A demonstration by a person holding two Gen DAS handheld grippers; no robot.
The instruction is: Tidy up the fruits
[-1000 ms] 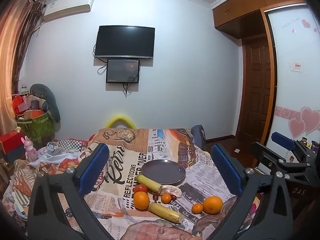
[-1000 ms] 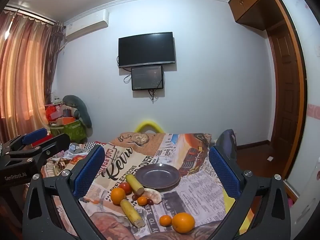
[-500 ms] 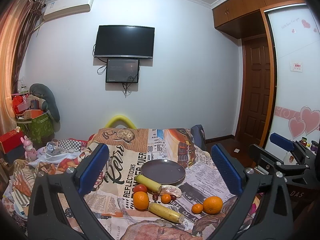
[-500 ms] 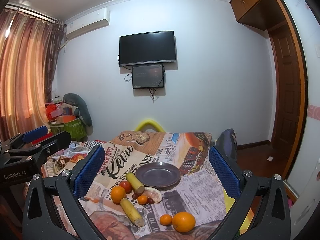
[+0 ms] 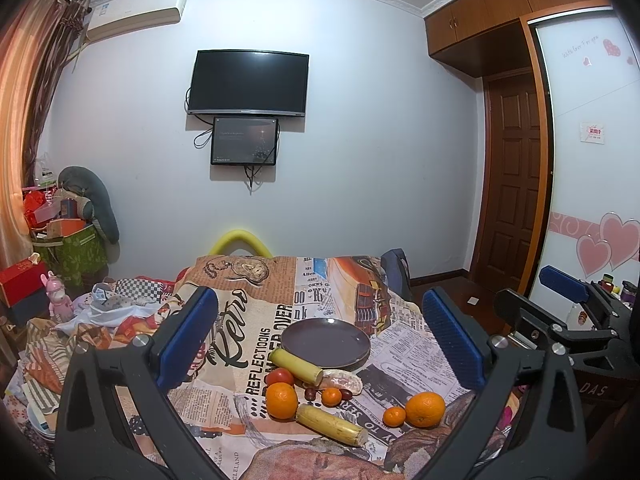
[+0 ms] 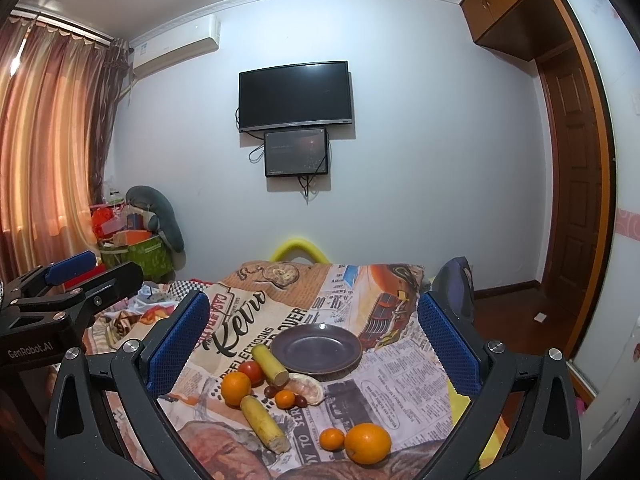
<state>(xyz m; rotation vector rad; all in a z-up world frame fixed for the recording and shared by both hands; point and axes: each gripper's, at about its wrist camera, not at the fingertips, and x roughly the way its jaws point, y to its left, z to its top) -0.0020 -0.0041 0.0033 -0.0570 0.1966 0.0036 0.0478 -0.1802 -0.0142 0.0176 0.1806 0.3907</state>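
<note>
**Fruit laid out, both claws held wide above the bench**

Two claws hang over a bench draped in a newspaper-print cloth [image 5: 256, 320], each with its blue pads spread apart and nothing between them. The left claw [image 5: 320, 336] looks down on an empty dark plate [image 5: 326, 343]; the right claw [image 6: 314, 338] frames the same plate [image 6: 316, 347] from a little further right. Fruit lies on the cloth just in front of the plate: a yellow stalk [image 6: 270, 364] touching its rim, a tomato [image 6: 251, 372], a large orange [image 6: 236, 388], a small tangerine [image 6: 285, 399], what may be dark grapes [image 6: 271, 391], and a peeled segment [image 6: 307, 389]. A second yellow stalk [image 6: 264, 423] lies nearer the camera. Well apart, toward the cloth's near edge, sit another orange [image 6: 367, 443] and tangerine [image 6: 332, 439], touching. A television [image 5: 248, 82] hangs on the far wall.
</note>
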